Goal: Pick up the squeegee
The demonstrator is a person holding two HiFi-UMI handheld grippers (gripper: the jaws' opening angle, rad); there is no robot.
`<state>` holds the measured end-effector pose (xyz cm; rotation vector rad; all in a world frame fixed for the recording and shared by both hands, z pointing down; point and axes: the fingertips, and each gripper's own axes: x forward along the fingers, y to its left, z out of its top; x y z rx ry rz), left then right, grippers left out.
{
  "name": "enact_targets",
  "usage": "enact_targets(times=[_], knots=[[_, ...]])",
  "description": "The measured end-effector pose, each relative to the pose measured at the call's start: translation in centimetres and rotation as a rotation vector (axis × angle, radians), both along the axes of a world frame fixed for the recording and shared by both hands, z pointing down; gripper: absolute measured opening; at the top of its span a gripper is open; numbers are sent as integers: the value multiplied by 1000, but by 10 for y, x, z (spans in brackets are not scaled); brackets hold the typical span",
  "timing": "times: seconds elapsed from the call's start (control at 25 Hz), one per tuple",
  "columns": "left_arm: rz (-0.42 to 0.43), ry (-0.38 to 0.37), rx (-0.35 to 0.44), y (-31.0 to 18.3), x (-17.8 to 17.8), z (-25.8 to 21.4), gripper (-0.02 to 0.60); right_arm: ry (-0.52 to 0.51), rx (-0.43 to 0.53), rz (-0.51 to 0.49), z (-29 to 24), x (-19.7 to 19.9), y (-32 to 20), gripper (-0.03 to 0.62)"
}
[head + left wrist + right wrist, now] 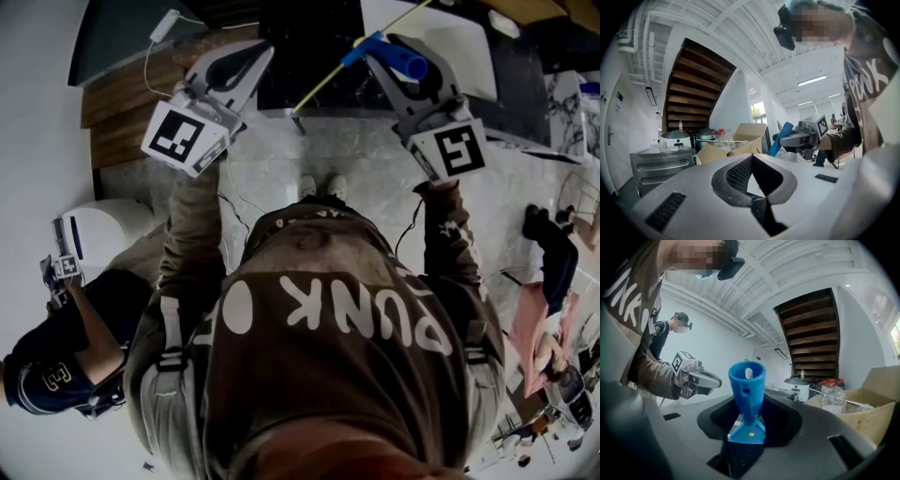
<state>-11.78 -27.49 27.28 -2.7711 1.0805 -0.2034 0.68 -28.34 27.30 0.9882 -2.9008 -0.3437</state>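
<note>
The squeegee (747, 394) is pinched in the right gripper (748, 423), the left gripper (751, 160) pressed together empty; it could be levered loose by its long blade.

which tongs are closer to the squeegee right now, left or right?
Right. The right tongs are clamped on the squeegee, with its blue handle sticking out past the tips. The left tongs are shut and empty, off to the side and apart from it.

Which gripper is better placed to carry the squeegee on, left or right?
Right: the right gripper is clamped on the squeegee by its blue handle; the left gripper is shut on nothing, held apart.
</note>
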Motion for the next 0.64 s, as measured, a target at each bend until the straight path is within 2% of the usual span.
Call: enact_targets(times=[0.64], knots=[[-1, -3, 4, -1, 1, 1, 3, -30, 5, -6, -3, -6, -2, 156]])
